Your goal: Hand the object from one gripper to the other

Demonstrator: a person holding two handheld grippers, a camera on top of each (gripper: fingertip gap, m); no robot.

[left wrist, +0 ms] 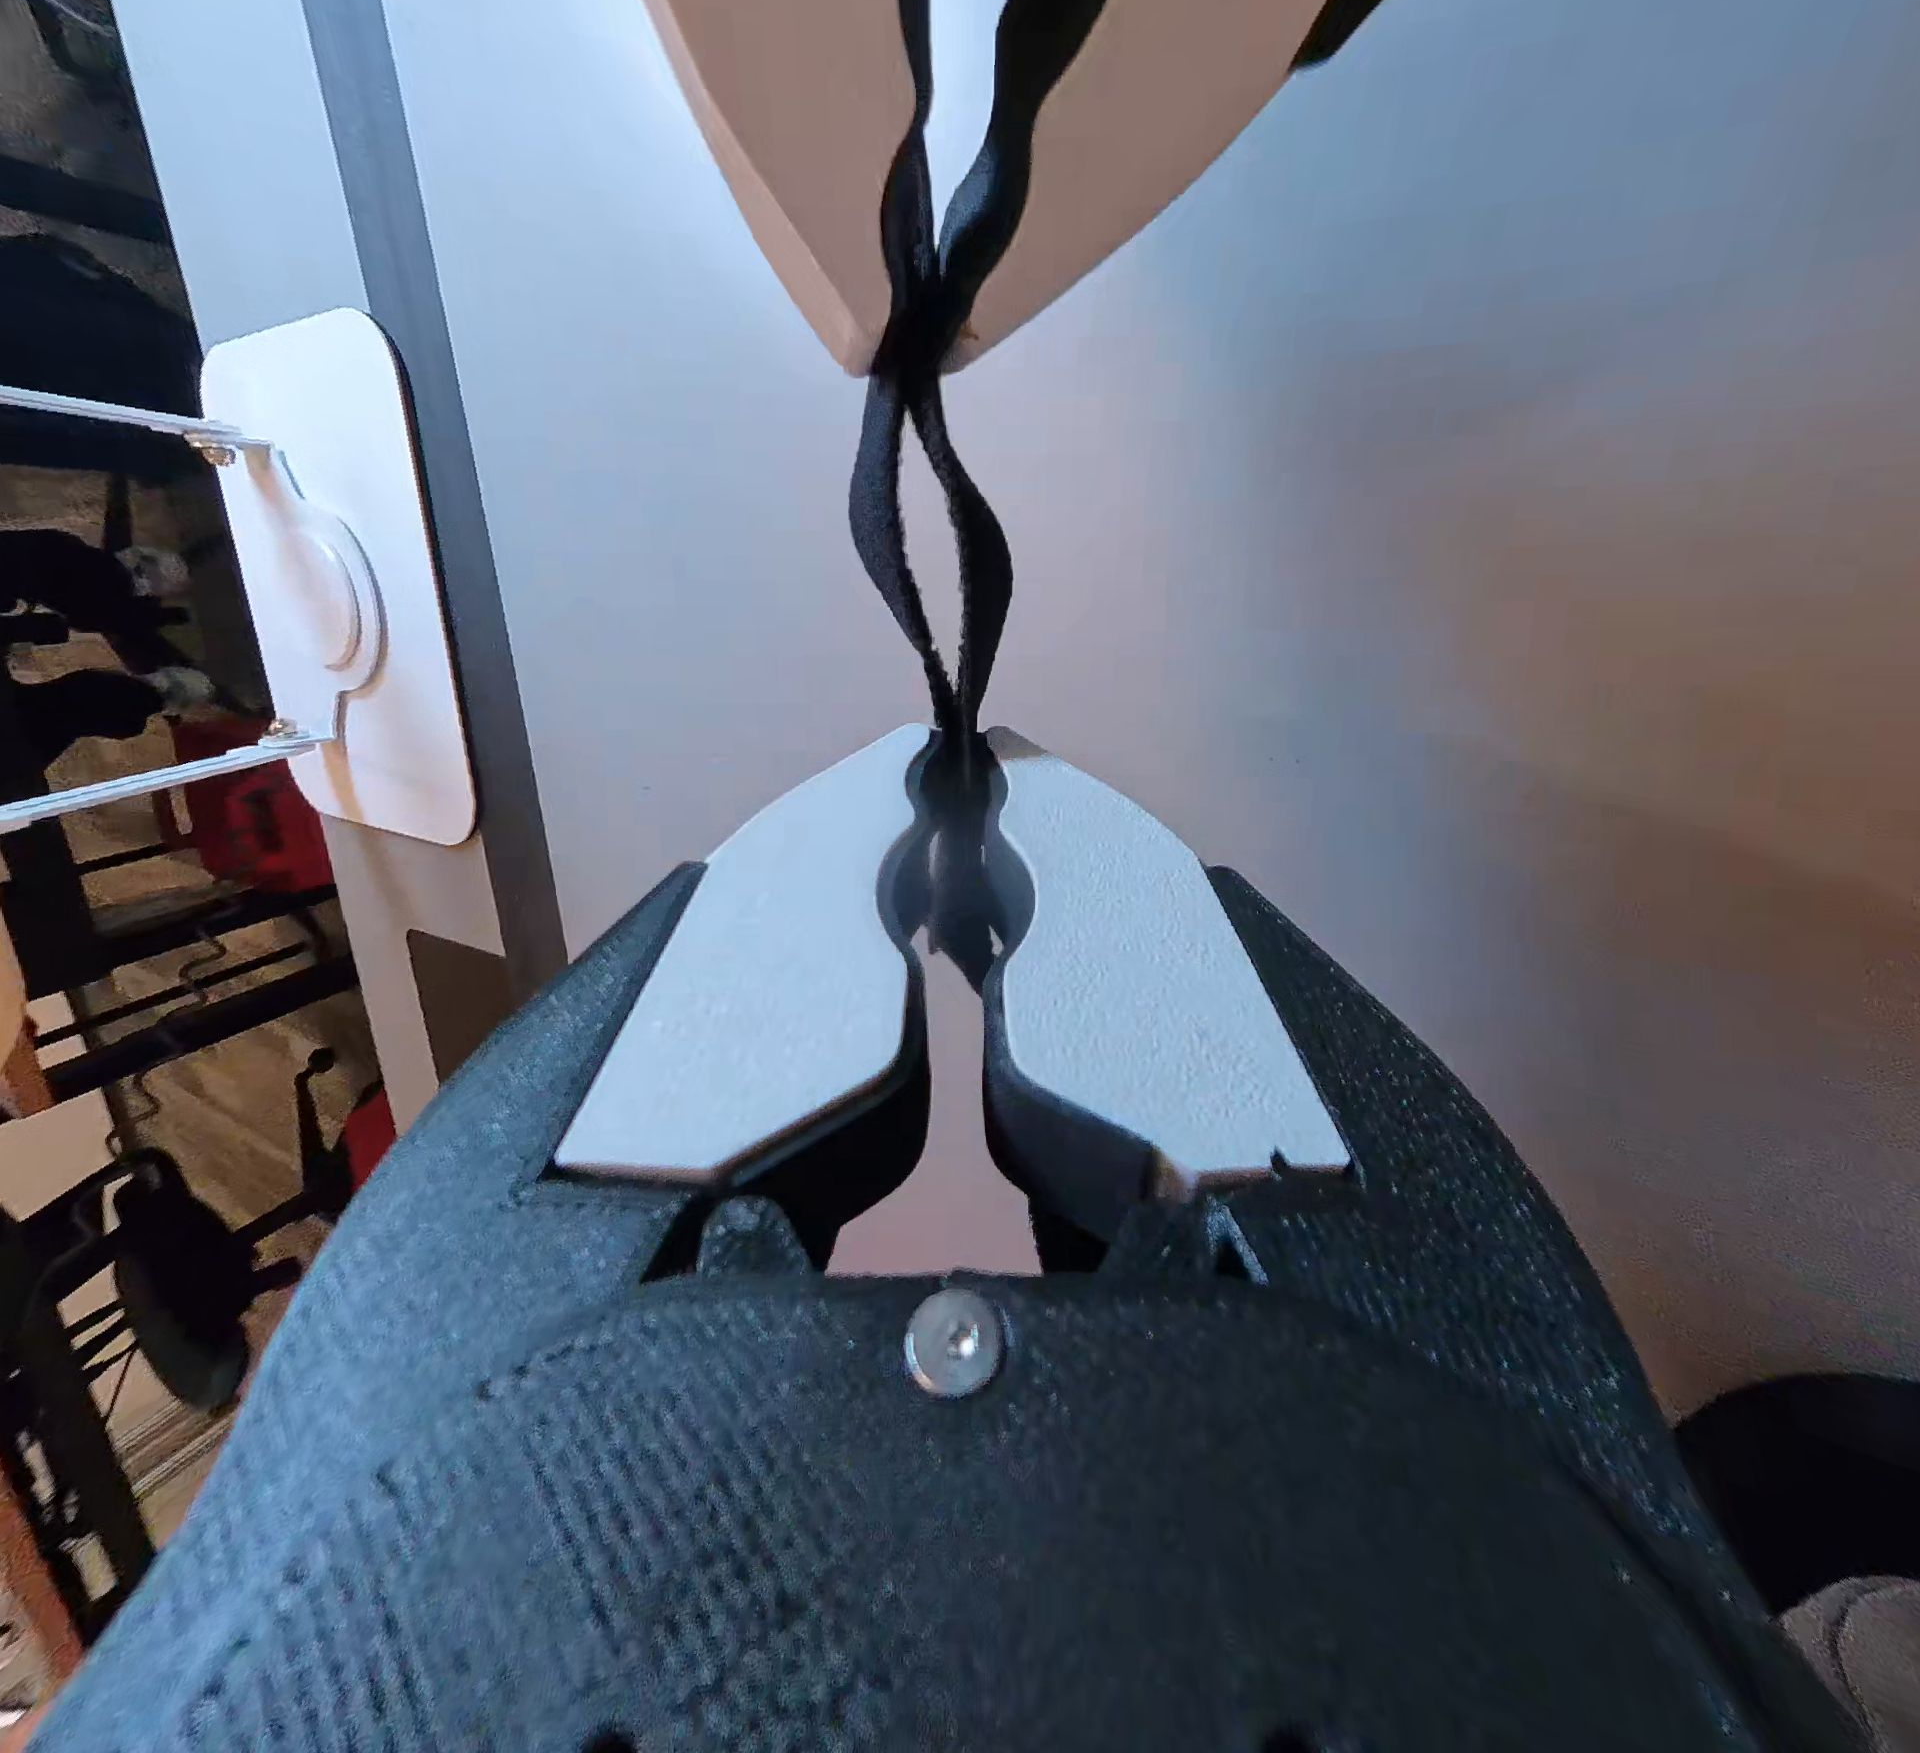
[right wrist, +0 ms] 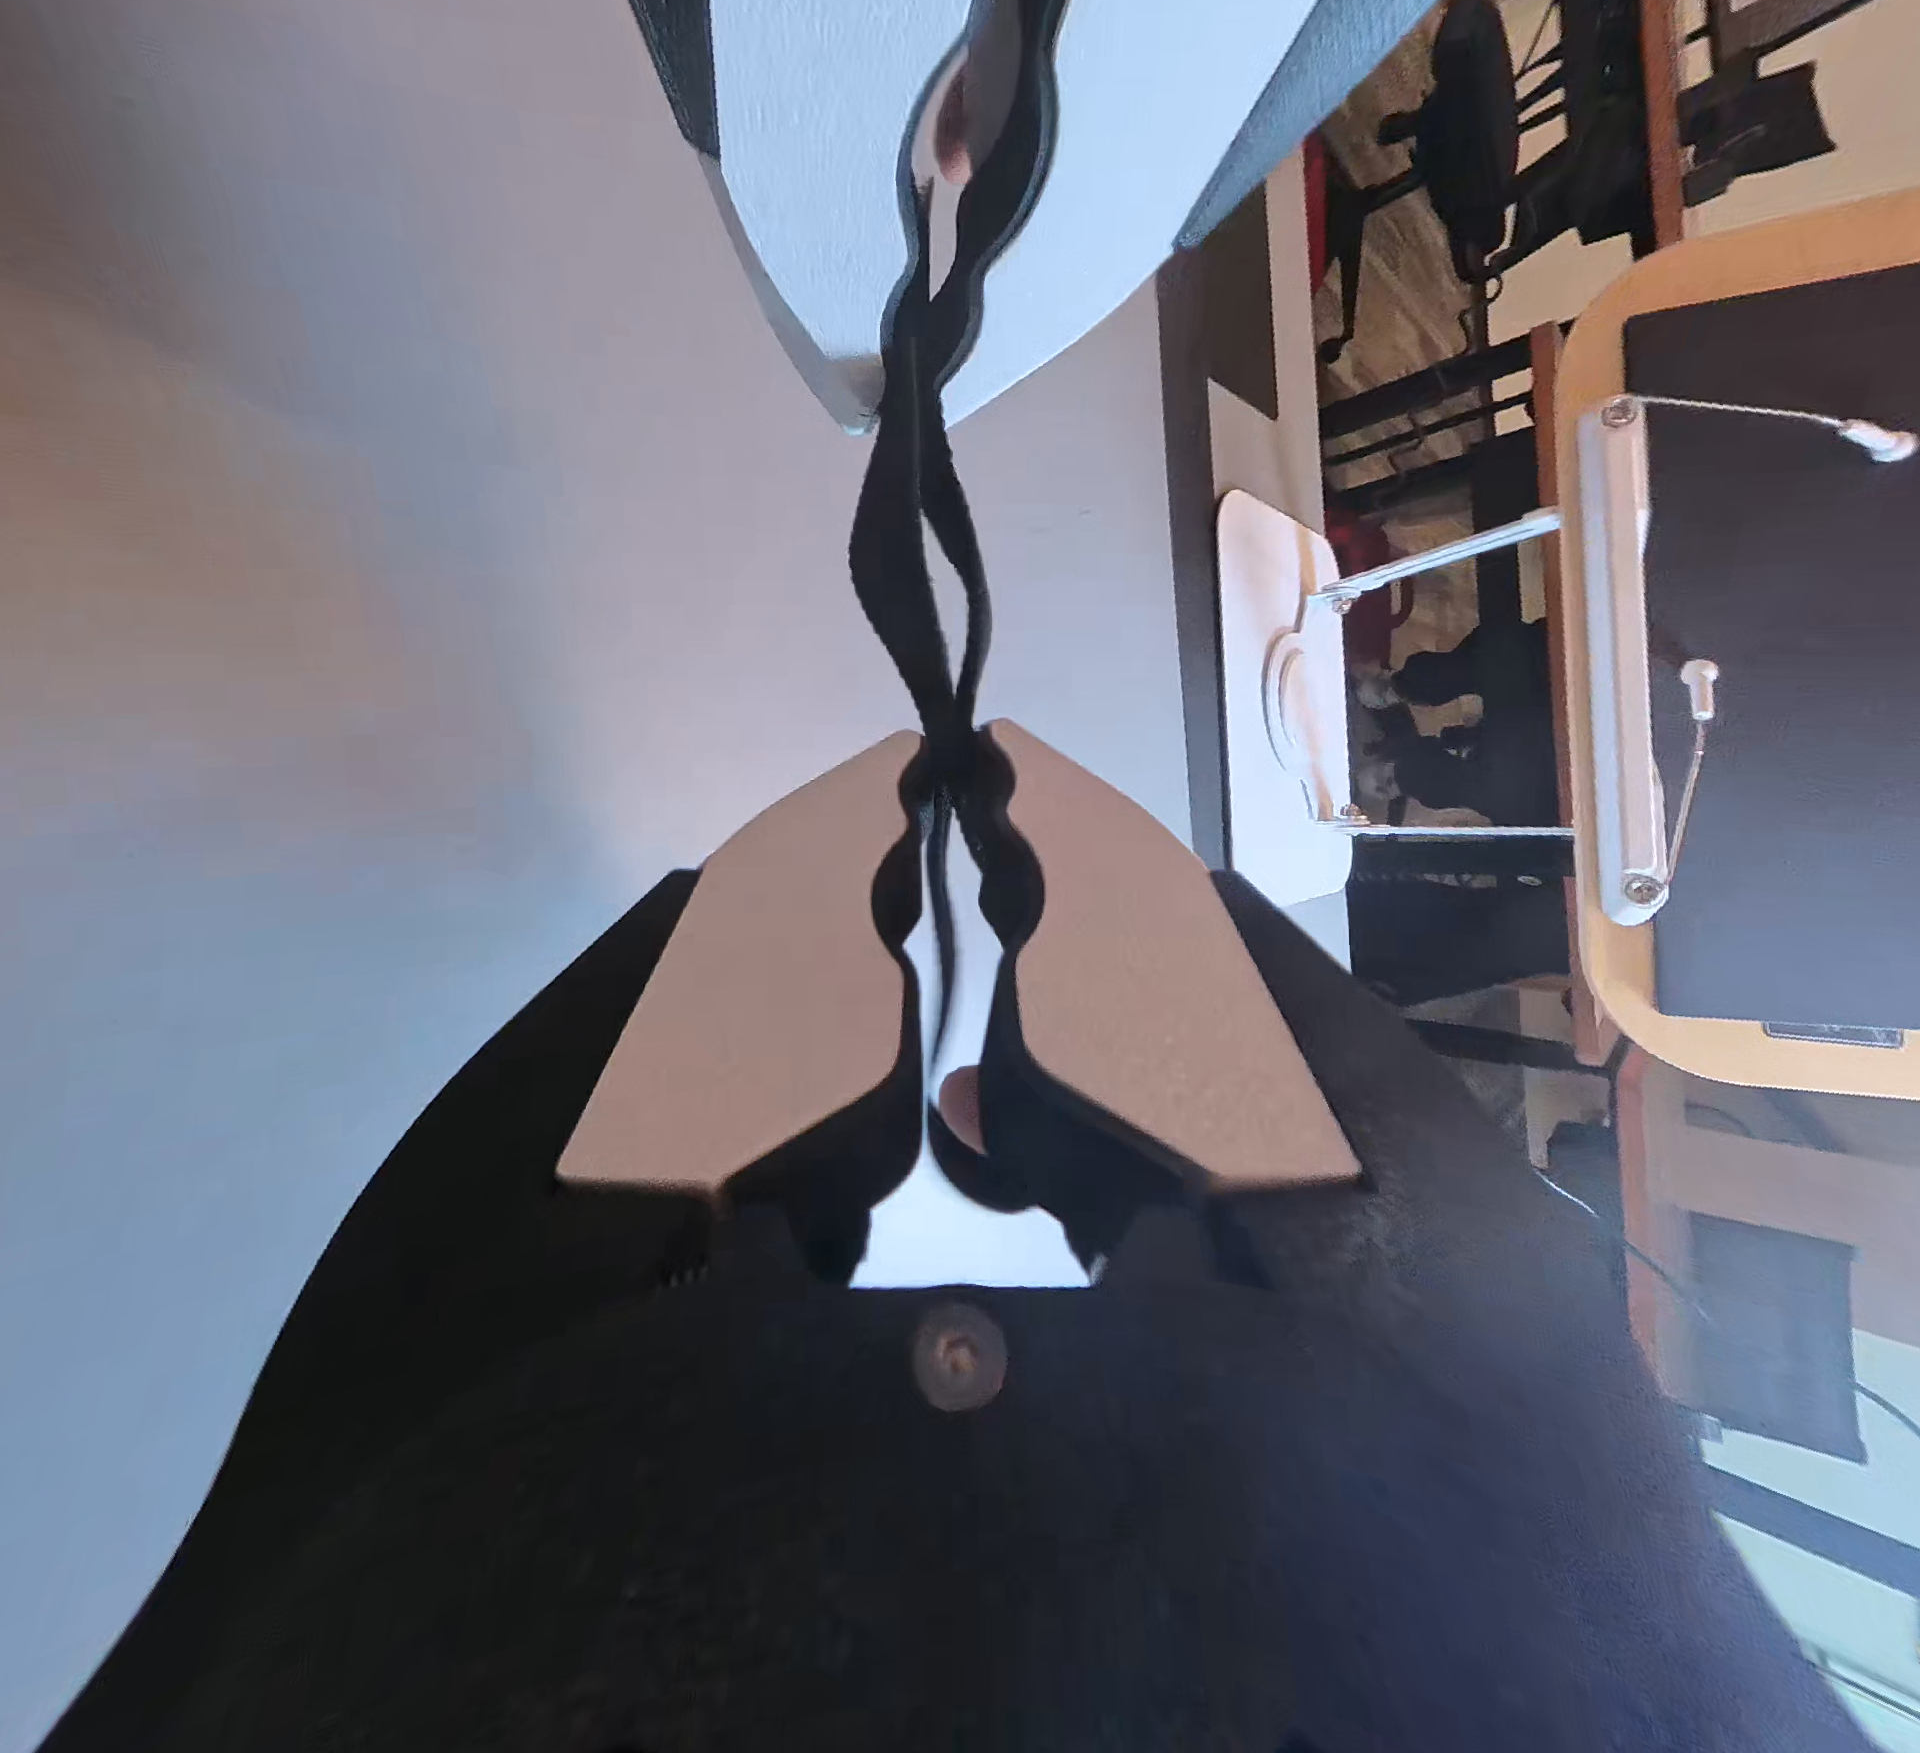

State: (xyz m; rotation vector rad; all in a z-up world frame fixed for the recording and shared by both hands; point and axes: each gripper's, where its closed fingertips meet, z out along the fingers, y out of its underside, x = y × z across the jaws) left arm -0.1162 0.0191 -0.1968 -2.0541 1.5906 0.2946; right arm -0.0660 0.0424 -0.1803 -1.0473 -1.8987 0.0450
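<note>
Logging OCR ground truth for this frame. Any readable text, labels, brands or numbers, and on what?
None readable.
Black strap, left gripper, right gripper: no markings visible.
Dark strip at the bottom edge of the wood-framed black panel: too small and blurred to tell if it bears text.

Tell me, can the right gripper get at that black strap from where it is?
Yes, it seems so: the right gripper already pinches one end of the black strap, while the left gripper grips the other end. Nothing sits between them.
</note>
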